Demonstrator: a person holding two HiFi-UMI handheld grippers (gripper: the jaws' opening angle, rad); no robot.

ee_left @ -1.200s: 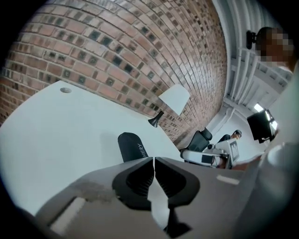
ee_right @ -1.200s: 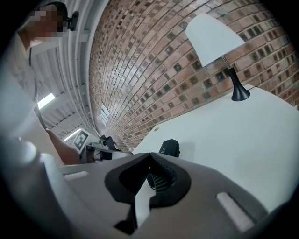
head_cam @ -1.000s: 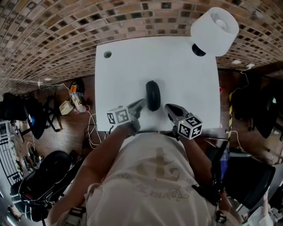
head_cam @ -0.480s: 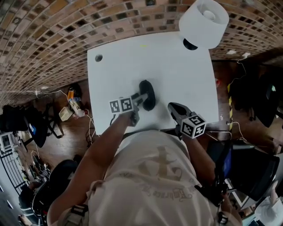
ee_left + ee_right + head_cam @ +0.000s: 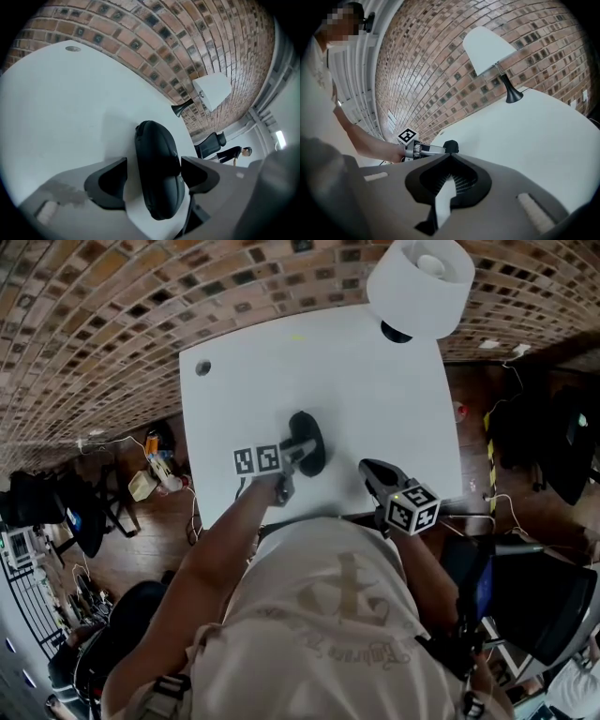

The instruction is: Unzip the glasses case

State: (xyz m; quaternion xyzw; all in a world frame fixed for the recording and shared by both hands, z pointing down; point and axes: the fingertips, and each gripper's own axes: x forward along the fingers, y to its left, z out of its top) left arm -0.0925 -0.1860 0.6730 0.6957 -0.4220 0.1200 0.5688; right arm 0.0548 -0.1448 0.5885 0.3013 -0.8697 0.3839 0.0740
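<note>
A black oval glasses case [image 5: 309, 430] lies zipped near the front middle of the white table [image 5: 272, 362]. My left gripper [image 5: 302, 450] has come down over its near end. Its jaws are opening. In the left gripper view the case [image 5: 158, 159] sits between the two fingers [image 5: 108, 180], with a gap on the left side and the right finger close against it. My right gripper [image 5: 371, 471] hovers shut to the right of the case, near the table's front edge, holding nothing. In the right gripper view [image 5: 450, 161] the case [image 5: 450, 146] shows small behind the shut jaws.
A white-shaded lamp [image 5: 419, 285] on a black base stands at the table's far right corner. A cable hole [image 5: 202, 367] marks the far left corner. A brick wall runs behind the table. Cables and bags lie on the floor to the left.
My left gripper has moved forward and down from beside the case to over its near end, and its jaws have spread apart around it. The right gripper has shifted slightly.
</note>
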